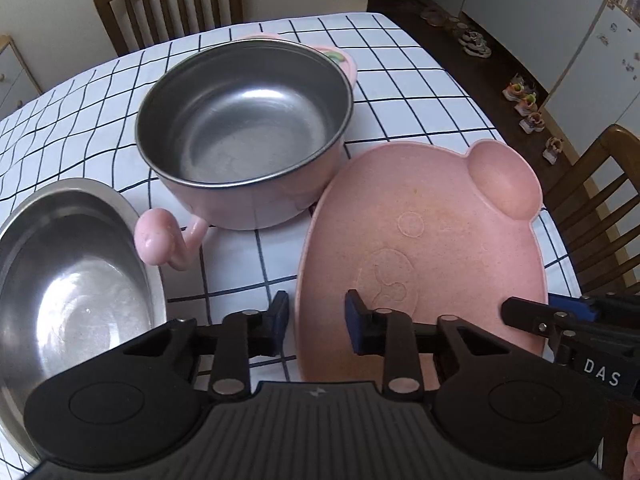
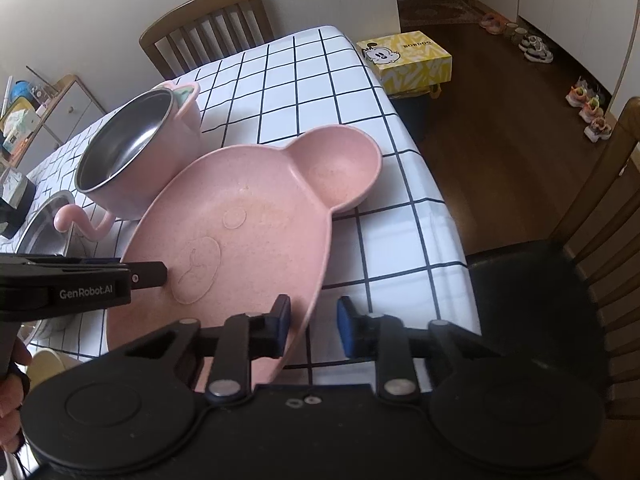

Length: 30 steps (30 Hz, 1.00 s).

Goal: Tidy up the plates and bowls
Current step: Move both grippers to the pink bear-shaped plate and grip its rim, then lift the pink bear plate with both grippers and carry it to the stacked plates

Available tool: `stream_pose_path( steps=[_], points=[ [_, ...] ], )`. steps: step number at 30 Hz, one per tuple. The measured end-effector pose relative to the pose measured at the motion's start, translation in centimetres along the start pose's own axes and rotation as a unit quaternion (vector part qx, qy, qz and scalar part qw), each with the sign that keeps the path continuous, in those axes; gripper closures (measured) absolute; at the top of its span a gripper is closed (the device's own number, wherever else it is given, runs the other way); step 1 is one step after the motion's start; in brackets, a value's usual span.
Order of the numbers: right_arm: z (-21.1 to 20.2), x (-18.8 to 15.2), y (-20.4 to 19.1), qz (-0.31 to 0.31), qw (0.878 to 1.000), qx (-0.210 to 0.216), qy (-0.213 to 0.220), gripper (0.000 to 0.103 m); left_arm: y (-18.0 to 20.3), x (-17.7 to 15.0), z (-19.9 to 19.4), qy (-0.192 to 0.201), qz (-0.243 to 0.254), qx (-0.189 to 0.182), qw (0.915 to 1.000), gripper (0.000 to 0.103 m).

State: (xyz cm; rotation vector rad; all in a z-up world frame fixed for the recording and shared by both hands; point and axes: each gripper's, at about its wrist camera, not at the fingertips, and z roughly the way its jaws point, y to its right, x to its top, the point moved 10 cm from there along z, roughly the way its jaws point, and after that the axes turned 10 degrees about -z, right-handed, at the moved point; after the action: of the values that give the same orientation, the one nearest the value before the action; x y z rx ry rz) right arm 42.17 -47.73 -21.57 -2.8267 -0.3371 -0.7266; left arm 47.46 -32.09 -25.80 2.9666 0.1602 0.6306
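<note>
A white tablecloth with a black grid (image 1: 400, 80) covers a dining table ringed by wooden chairs, with shoes along the far wall. On it lies the pink bear-shaped plate (image 1: 420, 240), its long axis running from the near table edge away toward its round ear compartment. Both grippers straddle its rim with fingers apart, neither clamped: the left gripper (image 1: 316, 320) sits over the near left edge, one finger outside the rim and one over the plate's face, and the right gripper (image 2: 314, 326) brackets the right edge the same way. Which is nearer cannot be told; the grip likely turns on closing across that thin rim. Just beyond the plate stands the pink steel-lined bowl (image 1: 244, 128), its curled handle (image 1: 164, 240) pointing toward a steel bowl (image 1: 68, 280) at the left. The right view alone shows a yellow box (image 2: 404, 60) on the floor, and that the plate's far end rests against the pink bowl.
</note>
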Motion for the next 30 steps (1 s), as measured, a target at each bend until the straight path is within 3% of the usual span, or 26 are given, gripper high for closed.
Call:
stream_pose_path(
  steps=[4, 8, 17, 30],
  points=[
    [0.1, 0.1, -0.4, -0.001, 1.000, 0.007, 0.003, 0.090, -0.1, 0.0, -0.1, 0.000, -0.007, 0.001, 1.0000, 0.081],
    [0.0, 0.0, -0.4, 0.003, 1.000, 0.001, 0.005, 0.090, -0.1, -0.2, -0.5, -0.002, -0.011, -0.001, 0.9999, 0.086],
    [-2.0, -0.4, 0.0, -0.001, 1.000, 0.001, 0.019, 0.092, 0.5, -1.1, -2.7, 0.006, -0.007, -0.014, 0.9999, 0.087],
    [-7.7, -0.3, -1.3, -0.019, 0.999, 0.009, 0.044, 0.092, 0.6, -2.7, -9.6, 0.035, -0.010, -0.036, 0.9987, 0.087]
  ],
)
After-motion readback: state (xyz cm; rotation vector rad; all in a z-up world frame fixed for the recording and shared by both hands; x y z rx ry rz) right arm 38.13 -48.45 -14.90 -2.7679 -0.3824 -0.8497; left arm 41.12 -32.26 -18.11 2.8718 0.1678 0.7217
